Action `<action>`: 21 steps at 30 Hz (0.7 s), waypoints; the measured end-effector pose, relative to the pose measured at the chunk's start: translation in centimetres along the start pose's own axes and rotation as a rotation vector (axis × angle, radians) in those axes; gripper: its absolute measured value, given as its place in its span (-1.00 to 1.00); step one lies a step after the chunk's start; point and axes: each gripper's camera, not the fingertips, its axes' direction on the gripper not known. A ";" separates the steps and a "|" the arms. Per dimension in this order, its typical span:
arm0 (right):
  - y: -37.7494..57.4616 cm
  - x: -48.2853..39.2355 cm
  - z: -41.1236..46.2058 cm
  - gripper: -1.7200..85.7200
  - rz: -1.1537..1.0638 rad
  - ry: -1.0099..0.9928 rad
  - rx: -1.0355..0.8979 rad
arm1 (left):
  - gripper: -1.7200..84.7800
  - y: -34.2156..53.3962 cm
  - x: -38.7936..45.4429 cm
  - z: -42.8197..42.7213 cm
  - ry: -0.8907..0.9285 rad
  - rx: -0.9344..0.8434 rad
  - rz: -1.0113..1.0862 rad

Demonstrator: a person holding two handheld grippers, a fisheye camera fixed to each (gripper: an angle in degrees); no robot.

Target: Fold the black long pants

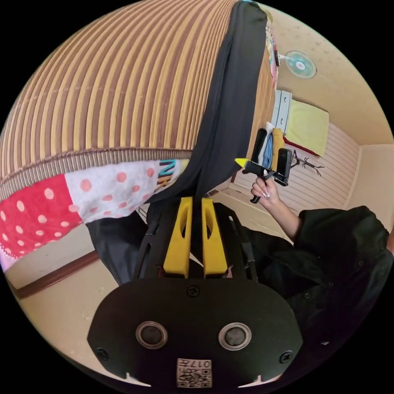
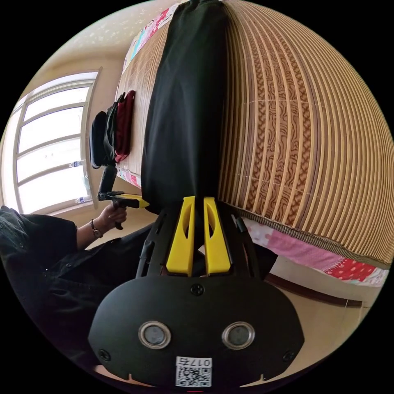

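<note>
Left gripper view: both grippers, left gripper [image 1: 196, 202] and right gripper [image 2: 198, 201], have jaws clamped on the black pants [image 1: 230, 106].

Little here can be read. On the dotted patchwork sheet [image 1: 102, 193] that hangs below the striped mat of the bed, a few big teal block letters [image 1: 166, 174] are printed sideways. One looks like an N. The rest run under the black long pants [image 1: 230, 102], so no whole word comes out. In the left gripper view, a small white label [image 1: 194, 372] sits at the bottom edge of the left gripper [image 1: 196, 201] housing. It carries a square code and a short row of characters that cannot be made out. The right gripper [image 2: 199, 200] bears a like label [image 2: 193, 371] in the same place.
</note>
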 end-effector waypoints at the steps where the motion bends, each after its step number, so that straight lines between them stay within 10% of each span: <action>1: 0.2 0.3 -0.7 -0.86 0.002 0.007 0.003 | -0.80 0.9 0.0 -0.8 -0.032 0.039 -0.020; 8: 0.3 5.3 -7.0 -0.79 0.131 -0.048 0.163 | -0.76 1.0 3.1 -8.8 0.078 0.371 0.005; 21: -10.2 11.2 -9.2 -0.69 0.046 -0.440 0.204 | -0.72 -17.2 9.6 -0.8 -0.140 0.157 0.240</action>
